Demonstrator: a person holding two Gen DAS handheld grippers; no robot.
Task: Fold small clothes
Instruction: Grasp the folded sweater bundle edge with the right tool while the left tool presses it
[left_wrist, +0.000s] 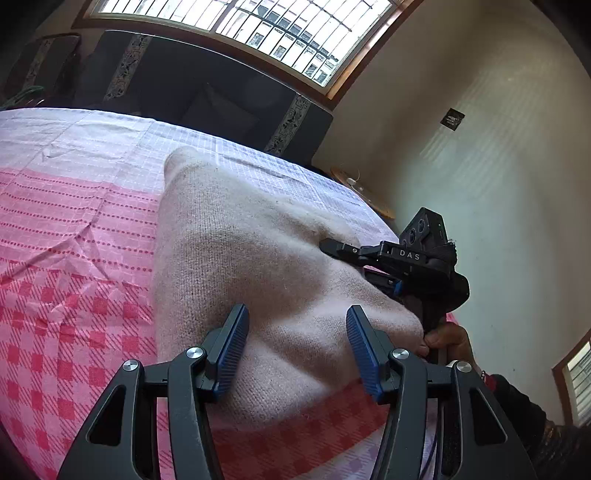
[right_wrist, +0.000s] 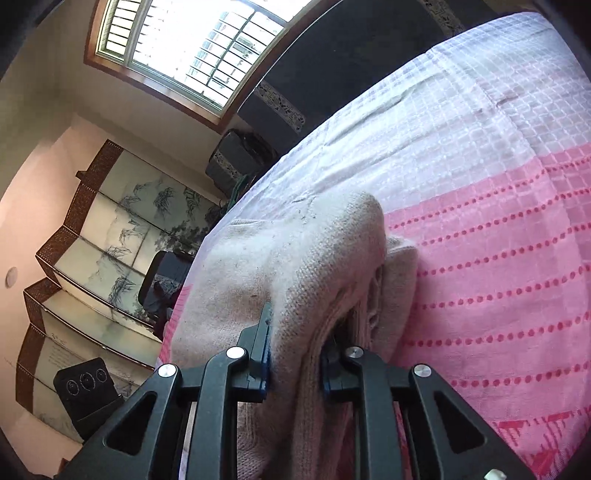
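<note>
A bed covered in a pink-and-white checked and dotted cotton spread (left_wrist: 74, 229) carries the one piece of clothing in view, a pale beige knitted woollen garment (left_wrist: 240, 236). It lies in the middle of the spread with its long axis running away from both hands toward the dark headboard, and it looks already doubled, since stacked layers show at its near edge in the right wrist view.

The right tool (right_wrist: 295, 354) sits at that near edge, narrowed down onto the layered hem and pinching a bunched fold of the knit (right_wrist: 314, 280); in the left wrist view its black body (left_wrist: 402, 258) rests over the garment's right side.

The left tool (left_wrist: 295, 339) stands half wide over the near left part of the garment, blue ribbed pads (left_wrist: 232, 347) clear of the cloth, gripping nothing.

I judge the right hand to be the nearer one for the next fold: carried straight ahead along the long axis, its pinched edge would lay over the far end.
</note>
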